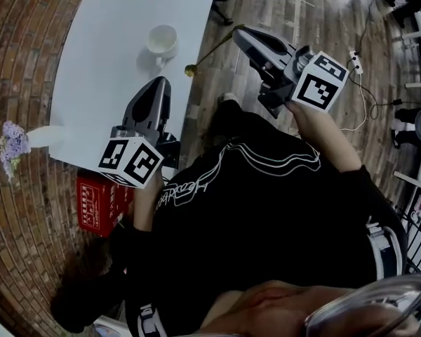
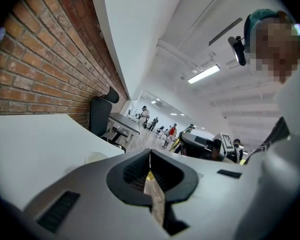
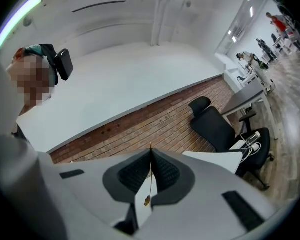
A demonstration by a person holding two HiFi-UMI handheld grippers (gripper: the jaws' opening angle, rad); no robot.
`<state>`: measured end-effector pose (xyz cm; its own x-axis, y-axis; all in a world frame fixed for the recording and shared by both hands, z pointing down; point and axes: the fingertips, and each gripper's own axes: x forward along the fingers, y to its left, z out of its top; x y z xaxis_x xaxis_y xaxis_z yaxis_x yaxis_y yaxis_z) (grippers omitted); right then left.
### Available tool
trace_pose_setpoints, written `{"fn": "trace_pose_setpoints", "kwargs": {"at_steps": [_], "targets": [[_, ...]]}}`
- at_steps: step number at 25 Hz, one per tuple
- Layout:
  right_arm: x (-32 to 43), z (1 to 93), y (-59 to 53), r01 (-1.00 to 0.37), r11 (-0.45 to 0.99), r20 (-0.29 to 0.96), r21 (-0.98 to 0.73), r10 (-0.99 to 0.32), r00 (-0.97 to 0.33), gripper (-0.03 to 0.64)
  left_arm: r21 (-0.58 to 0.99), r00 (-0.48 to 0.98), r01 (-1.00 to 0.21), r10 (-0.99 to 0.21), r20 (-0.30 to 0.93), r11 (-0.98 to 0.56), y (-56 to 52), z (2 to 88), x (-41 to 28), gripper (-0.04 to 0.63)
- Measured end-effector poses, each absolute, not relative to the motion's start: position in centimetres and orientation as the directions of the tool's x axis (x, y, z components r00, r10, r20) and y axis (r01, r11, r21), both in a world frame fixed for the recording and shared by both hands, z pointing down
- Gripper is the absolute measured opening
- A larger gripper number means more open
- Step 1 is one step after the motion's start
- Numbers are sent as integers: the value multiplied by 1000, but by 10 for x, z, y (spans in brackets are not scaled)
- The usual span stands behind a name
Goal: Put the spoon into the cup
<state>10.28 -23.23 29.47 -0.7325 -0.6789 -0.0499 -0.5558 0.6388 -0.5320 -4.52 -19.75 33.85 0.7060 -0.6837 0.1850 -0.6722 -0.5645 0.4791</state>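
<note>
Right gripper (image 1: pixel 238 32) jaws clamped on gold spoon (image 1: pixel 209 52) handle; bowl end at worktop (image 1: pixel 98 83) edge, near white cup (image 1: pixel 162 40). Left gripper (image 1: pixel 161 83) jaws closed, empty, above worktop.

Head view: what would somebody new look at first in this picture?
Probably the thin gold spoon, pinched in the shut right tongs, its bowl reaching the edge of the white table. Next comes the white cup, standing alone on that table, with the left tongs shut and empty over the table's near part. A red box sits low by the near corner.
</note>
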Motion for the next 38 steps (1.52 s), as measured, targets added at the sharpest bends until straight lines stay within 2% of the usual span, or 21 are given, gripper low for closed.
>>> {"fn": "trace_pose_setpoints", "kwargs": {"at_steps": [17, 38], "targets": [[27, 326, -372, -445, 727, -13, -523, -529, -849, 0, 531, 549, -773, -785, 288, -346, -294, 379, -102, 6], [-9, 438, -438, -449, 703, 190, -551, -419, -888, 0, 586, 484, -788, -778, 400, -190, -343, 449, -129, 6]]}}
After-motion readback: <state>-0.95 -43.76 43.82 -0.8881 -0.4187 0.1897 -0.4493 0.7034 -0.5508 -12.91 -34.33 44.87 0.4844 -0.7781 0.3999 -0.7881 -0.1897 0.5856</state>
